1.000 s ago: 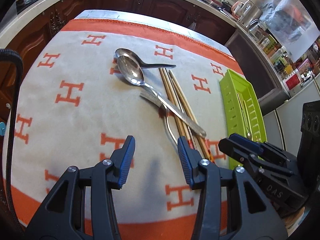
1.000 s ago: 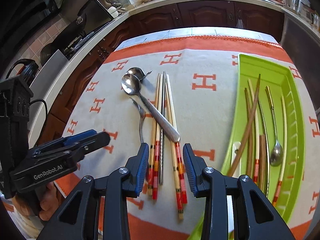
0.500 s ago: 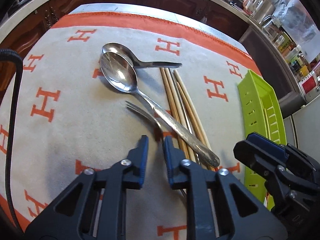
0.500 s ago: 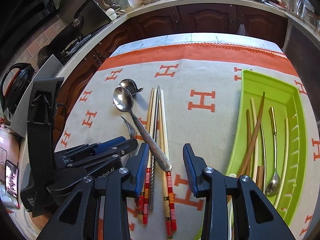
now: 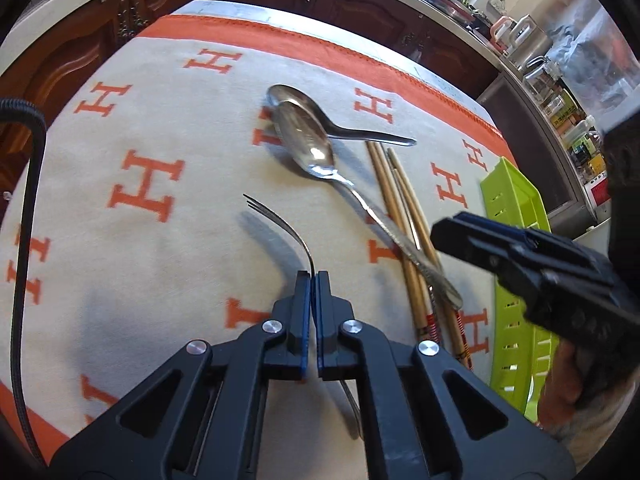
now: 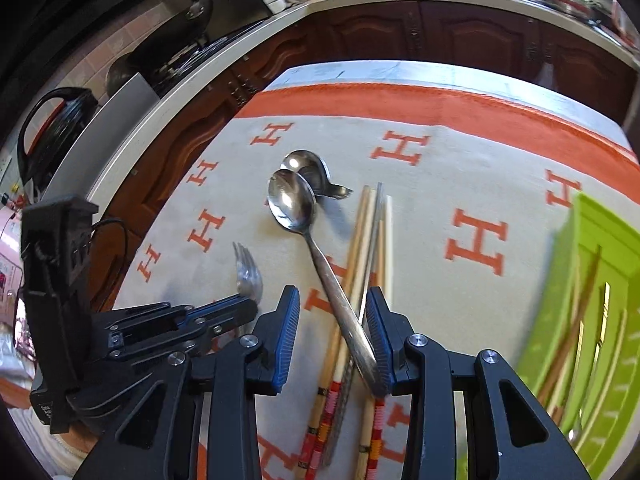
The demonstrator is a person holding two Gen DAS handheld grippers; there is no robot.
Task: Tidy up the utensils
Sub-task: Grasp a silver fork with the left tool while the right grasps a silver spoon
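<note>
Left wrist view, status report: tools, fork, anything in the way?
Left tool shut on the steel fork. Right tool open, straddling the long steel spoon and wooden chopsticks. Nothing blocking.

The left gripper (image 5: 313, 280) has just been closing and pinches the fork (image 5: 280, 226) by its handle, near the cloth's (image 5: 120, 280) front edge; the tines point toward the far edge.

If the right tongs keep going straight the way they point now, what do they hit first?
Probably the long spoon's handle, which lies between the open right tongs, across the chopsticks. Depth is unclear, but nothing else sits ahead of it.
</note>
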